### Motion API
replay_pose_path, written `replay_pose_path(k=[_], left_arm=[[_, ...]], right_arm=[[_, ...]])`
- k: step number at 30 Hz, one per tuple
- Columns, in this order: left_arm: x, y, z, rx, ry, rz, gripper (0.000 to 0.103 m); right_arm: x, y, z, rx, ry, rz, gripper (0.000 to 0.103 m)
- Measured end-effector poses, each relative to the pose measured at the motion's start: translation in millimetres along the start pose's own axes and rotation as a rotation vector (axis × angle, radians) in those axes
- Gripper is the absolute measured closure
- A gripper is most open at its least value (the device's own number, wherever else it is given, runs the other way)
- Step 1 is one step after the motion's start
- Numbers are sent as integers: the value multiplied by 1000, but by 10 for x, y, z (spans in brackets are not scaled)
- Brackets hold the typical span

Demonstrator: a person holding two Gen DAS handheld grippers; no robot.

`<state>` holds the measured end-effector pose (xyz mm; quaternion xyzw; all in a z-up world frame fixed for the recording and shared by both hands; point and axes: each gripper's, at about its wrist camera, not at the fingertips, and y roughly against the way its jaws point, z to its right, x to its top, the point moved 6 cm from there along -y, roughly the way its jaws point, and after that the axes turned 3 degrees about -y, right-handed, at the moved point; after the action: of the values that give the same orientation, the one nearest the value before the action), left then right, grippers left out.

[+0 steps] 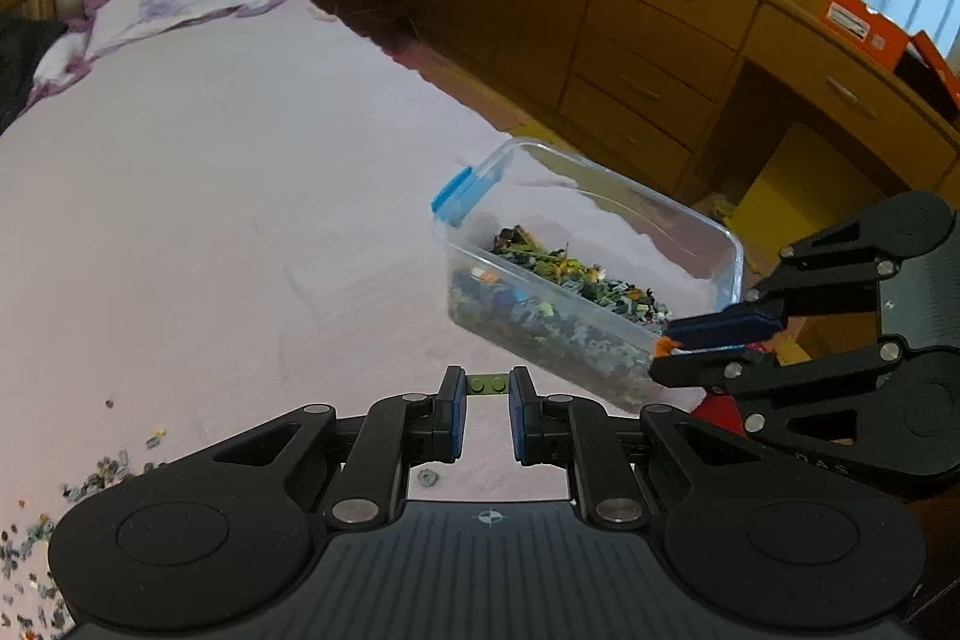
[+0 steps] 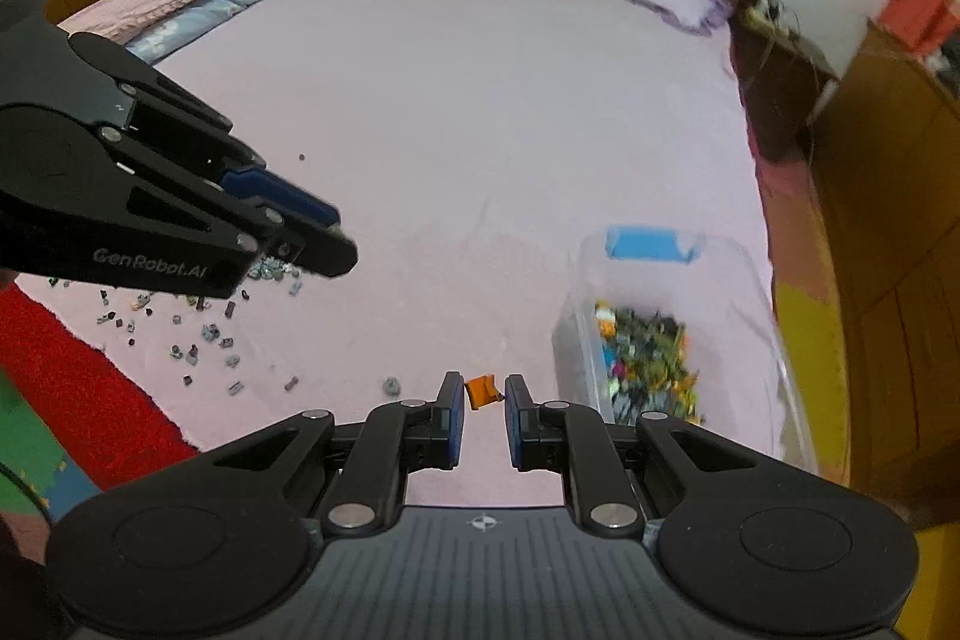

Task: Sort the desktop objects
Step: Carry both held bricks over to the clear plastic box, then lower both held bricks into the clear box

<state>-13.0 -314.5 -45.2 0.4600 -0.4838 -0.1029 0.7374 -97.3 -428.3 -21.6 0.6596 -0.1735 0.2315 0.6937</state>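
Left gripper (image 1: 487, 388) clamped tight on a small green stud plate (image 1: 488, 385), right gripper (image 2: 483, 391) pinching an orange brick piece (image 2: 482, 390). Clear plastic bin (image 1: 690, 220) with blue latch (image 1: 454, 196), half full of mixed bricks, at about 2 o'clock from the left gripper on the pink bedsheet (image 1: 240, 220). Loose scatter of tiny grey pieces (image 2: 198, 334) at 10 o'clock from the right gripper. Wooden dresser (image 1: 630, 39) beyond the bed.
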Motion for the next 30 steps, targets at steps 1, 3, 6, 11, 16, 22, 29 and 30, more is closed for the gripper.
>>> replay_pose_path(k=[1, 3, 6, 11, 16, 22, 29, 30], left_arm=[[16, -19, 13, -5, -1, -3, 86], [57, -44, 51, -12, -17, -4, 86], [136, -77, 116, -7, -41, 0, 86], [284, -120, 240, 33, -24, 8, 86], [483, -170, 437, 59, -33, 13, 86], [710, -258, 692, 66, -47, 29, 86], [886, -405, 951, 82, -71, 21, 86], [909, -426, 977, 85, -75, 19, 86]], right_arm=[[-16, 1, 22, -5, -13, -4, 87], [-32, 16, 69, -9, -34, -1, 87], [-31, 6, 115, -5, -36, 9, 87], [-6, 35, 252, 13, -8, 38, 87], [32, 173, 546, 22, 1, 80, 87], [-22, 202, 861, 34, 1, 81, 87], [-91, 238, 1148, 36, 5, 97, 87], [-102, 248, 1182, 34, 5, 100, 87]])
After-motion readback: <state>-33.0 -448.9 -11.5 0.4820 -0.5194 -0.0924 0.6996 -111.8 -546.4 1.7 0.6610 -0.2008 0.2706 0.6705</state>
